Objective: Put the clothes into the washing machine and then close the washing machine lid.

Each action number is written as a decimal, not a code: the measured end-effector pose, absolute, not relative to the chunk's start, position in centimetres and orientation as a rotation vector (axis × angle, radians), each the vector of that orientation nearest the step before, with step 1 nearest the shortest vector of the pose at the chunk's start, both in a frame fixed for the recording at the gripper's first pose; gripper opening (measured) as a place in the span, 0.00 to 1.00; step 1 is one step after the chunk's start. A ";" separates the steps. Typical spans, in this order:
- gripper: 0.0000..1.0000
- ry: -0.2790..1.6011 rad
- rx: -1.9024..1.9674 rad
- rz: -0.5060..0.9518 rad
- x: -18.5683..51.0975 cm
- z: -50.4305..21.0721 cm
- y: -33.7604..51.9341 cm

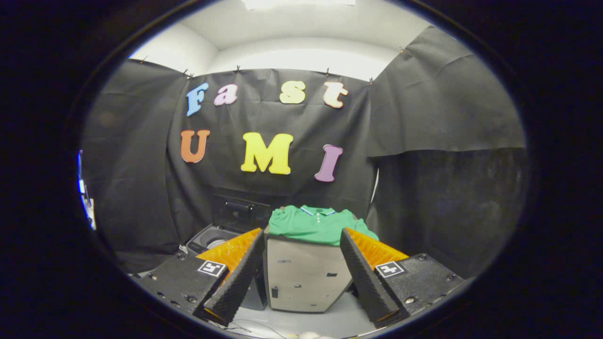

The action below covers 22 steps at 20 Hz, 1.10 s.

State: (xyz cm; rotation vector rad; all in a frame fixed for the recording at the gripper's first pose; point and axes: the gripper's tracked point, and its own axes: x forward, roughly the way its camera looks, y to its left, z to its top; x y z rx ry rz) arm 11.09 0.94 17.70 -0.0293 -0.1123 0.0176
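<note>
Fingers [235, 278] of the gripper [301, 245] stand wide apart in the gripper view, with nothing between the pads; neither one touches anything. Each finger rises from a dark block that carries a small square marker, and the two ridged inner faces lean outward from each other.

Beyond and between them stands a pale grey box-shaped cabinet [301, 282] on a light floor [306, 322]. Its near face is plain, with a few small dark slots and a small dark patch low near its left corner. On the top of this cabinet lies a green polo shirt [313, 225], folded, its collar toward the far edge and showing a thin light stripe. The shirt covers most of the cabinet's top, and its right part spills over the right edge, where the right finger hides the rest of it.

Just to the left of the cabinet, and partly behind the left finger, sits the washing machine [212, 240], dark in body. Its lid [240, 212] stands raised at the far side, against the black cloth wall [141, 155], and the round opening of the tub shows pale inside. A white cable lies near the machine's left corner. How close the machine stands to the cabinet cannot be told, since the left finger covers the gap.

Black cloth closes the booth on all sides, pinned along its upper edge below a white ceiling.
</note>
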 end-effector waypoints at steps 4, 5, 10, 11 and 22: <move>1.00 -0.125 -0.057 0.038 17.6 21.9 -0.5; 1.00 -0.125 -0.051 0.046 19.7 22.8 -0.7; 1.00 -0.080 0.027 0.050 30.1 26.4 -3.2; 1.00 -0.051 0.042 0.050 32.1 26.5 -3.7; 1.00 0.393 0.077 0.034 49.9 17.5 -6.0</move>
